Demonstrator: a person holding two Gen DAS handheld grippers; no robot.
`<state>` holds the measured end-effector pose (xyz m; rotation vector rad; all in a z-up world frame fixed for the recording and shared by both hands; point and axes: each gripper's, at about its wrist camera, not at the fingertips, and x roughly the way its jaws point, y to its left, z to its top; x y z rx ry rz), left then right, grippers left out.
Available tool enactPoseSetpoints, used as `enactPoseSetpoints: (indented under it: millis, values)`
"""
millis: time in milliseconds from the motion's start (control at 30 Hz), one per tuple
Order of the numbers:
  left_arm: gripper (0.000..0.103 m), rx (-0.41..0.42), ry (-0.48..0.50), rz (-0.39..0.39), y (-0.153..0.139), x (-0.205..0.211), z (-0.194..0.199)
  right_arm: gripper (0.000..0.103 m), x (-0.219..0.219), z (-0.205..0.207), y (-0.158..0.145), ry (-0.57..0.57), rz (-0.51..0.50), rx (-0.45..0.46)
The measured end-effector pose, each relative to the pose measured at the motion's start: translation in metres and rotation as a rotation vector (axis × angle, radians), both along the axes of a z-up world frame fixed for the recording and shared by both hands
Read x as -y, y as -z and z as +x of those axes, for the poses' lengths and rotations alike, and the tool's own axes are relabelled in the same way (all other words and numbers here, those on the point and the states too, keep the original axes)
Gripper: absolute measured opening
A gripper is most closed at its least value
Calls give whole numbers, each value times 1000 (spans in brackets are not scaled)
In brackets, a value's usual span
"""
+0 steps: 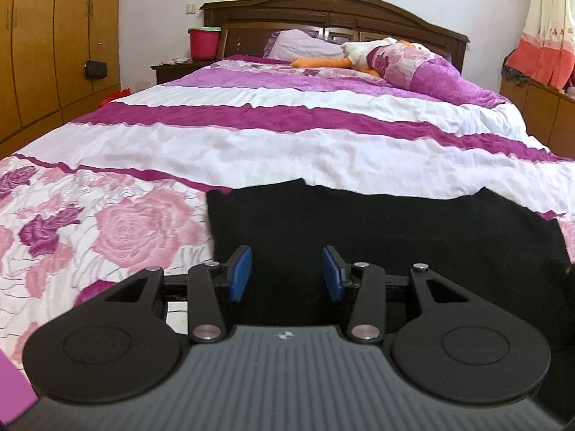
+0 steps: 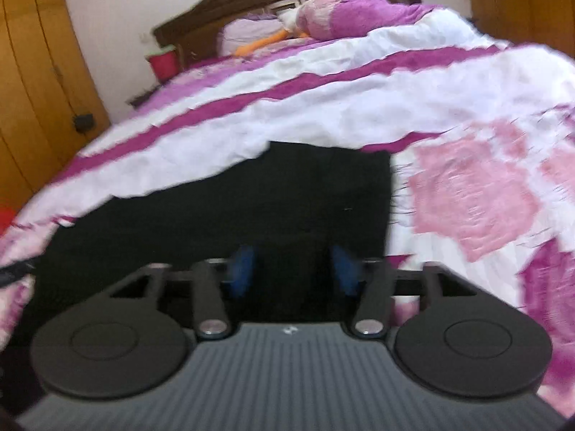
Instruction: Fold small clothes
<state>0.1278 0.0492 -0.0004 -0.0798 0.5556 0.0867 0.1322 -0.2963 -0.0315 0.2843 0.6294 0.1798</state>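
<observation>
We start on the left. Left gripper point(image 1: 286, 273) is spread, blue pads point(image 1: 240, 273) apart, nothing pinched. It hangs low over the black garment point(image 1: 395, 230), which lies flat on the bed point(image 1: 251, 143) at the near end, on the rose-print part of the cover. The garment's left edge is just left of this gripper. Most of the cloth runs off to the right, so its long axis goes side to side across the bed. The far edge lies ahead of the pads and looks uneven, with two raised corners.

Right gripper point(image 2: 294, 269) is also spread as far as the blurred frame lets us read, pads apart with dark cloth under them. We can't tell if any fabric is caught. Here the garment point(image 2: 251, 197) has its right edge just right of the gripper and the rest runs left. We judge each gripper is the nearer one for its own side, so a two-handed pick at the near edge or side edges looks likely, folding away toward the headboard.

View differences: only the left view is sharp and shows the left edge and the far-edge shape. Only the right view shows the straight right edge. Neither shows the near hem, which is hidden under the gripper bodies.
</observation>
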Motion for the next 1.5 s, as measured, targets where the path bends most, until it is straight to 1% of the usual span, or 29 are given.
enactPoseSetpoints:
  millis: [33,67,133,167,200,267,300,333,433,500,567,633,733,767,900,967,1067,1133,1233,1367,1500]
  values:
    - [49,9,4,-10,1,1,1,13,0,0,-1,-21,32,-5]
    - [49,23,9,-20,3,2,2,12,0,-3,-5,-11,44,24]
    - [49,49,6,-12,6,5,5,12,0,-16,-20,-4,30,135]
    - [49,55,-1,2,9,7,8,12,1,-20,-25,8,35,169]
    - [49,52,-14,21,13,9,13,12,2,-22,-29,23,29,195]
    - [49,35,-45,52,22,11,23,12,-1,-18,-30,48,-44,209]
    - [49,26,-59,65,27,10,27,12,-4,-14,-26,52,-83,198]
    - [49,14,-75,81,32,10,32,12,-5,-9,-21,51,-102,175]
    - [49,0,-92,89,41,6,39,13,-6,6,3,53,-134,91]
    - [49,-4,-95,91,44,4,44,14,-5,9,16,52,-129,72]
    - [49,-7,-94,87,46,1,46,16,-3,10,18,58,-106,68]
    - [49,-5,-93,78,46,0,45,16,-1,11,17,55,-96,62]
    - [49,-4,-88,62,42,-3,42,19,1,6,12,55,-87,58]
    - [50,-6,-82,59,40,-4,40,23,2,2,9,60,-81,53]
    - [50,-17,-49,74,27,-5,24,31,5,-19,-4,58,-60,33]
    - [50,-19,-33,81,21,-4,11,39,7,-31,-8,42,-53,27]
    - [50,-46,-21,88,13,-6,-8,40,9,-50,-14,20,-48,12]
    - [50,-76,-17,122,9,-4,-21,40,13,-61,-18,18,-29,-1]
    - [50,-86,-9,149,1,-3,-39,40,17,-75,-23,10,-1,-23]
    - [51,-108,5,126,-7,-6,-60,40,17,-97,-29,2,-27,-25]
    - [52,-116,6,124,-13,-9,-81,40,16,-119,-31,0,-54,-38]
